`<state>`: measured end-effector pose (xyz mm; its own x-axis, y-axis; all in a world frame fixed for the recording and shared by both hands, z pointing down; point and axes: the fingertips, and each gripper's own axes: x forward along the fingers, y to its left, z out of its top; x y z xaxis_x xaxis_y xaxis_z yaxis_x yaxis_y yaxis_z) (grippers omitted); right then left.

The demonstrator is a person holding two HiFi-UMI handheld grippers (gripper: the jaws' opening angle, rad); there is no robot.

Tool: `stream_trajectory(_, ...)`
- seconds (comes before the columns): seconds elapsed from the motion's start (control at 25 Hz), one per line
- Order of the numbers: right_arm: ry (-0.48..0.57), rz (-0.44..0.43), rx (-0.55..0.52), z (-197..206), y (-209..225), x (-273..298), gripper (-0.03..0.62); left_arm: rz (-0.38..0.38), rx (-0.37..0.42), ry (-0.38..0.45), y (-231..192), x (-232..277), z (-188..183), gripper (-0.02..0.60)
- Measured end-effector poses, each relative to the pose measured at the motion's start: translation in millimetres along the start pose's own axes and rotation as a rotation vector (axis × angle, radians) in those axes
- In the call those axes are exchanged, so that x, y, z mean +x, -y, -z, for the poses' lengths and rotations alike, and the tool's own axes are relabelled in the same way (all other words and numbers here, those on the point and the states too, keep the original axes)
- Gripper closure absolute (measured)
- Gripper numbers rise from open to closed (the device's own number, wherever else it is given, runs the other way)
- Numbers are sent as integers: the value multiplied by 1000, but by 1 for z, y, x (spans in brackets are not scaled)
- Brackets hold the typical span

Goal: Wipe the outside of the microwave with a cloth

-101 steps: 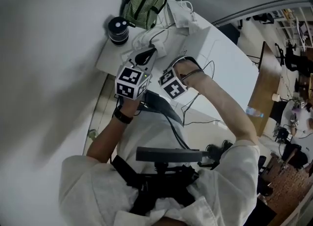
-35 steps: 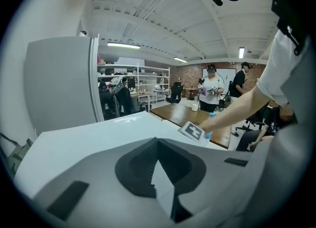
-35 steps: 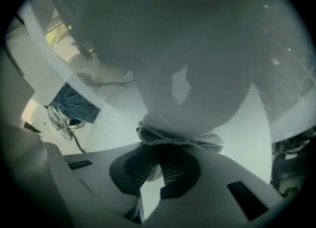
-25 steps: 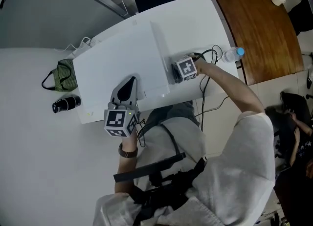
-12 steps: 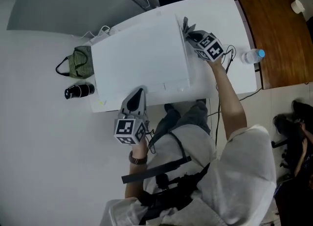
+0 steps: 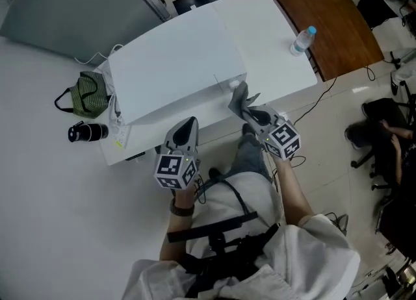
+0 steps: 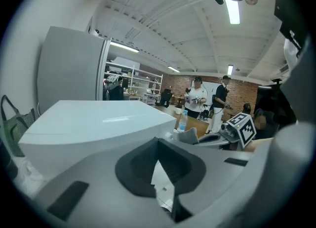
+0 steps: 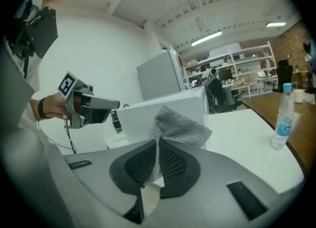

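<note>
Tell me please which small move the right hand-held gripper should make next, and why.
Probably ease the right hand-held gripper forward until the cloth presses on the near right corner of the microwave, then start a stroke. Its jaws are shut on the grey cloth, which sticks out free just in front of that corner. Whether it touches cannot be confirmed.
</note>
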<state>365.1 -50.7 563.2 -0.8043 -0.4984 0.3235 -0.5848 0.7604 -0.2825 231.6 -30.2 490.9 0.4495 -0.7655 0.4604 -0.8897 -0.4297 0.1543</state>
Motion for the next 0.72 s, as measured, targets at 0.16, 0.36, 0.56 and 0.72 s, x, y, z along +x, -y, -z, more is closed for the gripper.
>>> stream_trajectory(0.16,121,117,-22,-18,-132,-7,576,9,-2,30,-12,-119,46,554)
stream_trajectory(0.36,316,185,-73,-60,-265,-10,576,-60,-40,69,-48,-236,81,554)
stream_trajectory(0.56,372,118,-86,-73,-349,-18,576,-77,-48,135,-47,-302,89,554)
stream_trajectory(0.72,365,83,-67,-77,-371,-26,576,-78,-59,163,-34,-327,87,554)
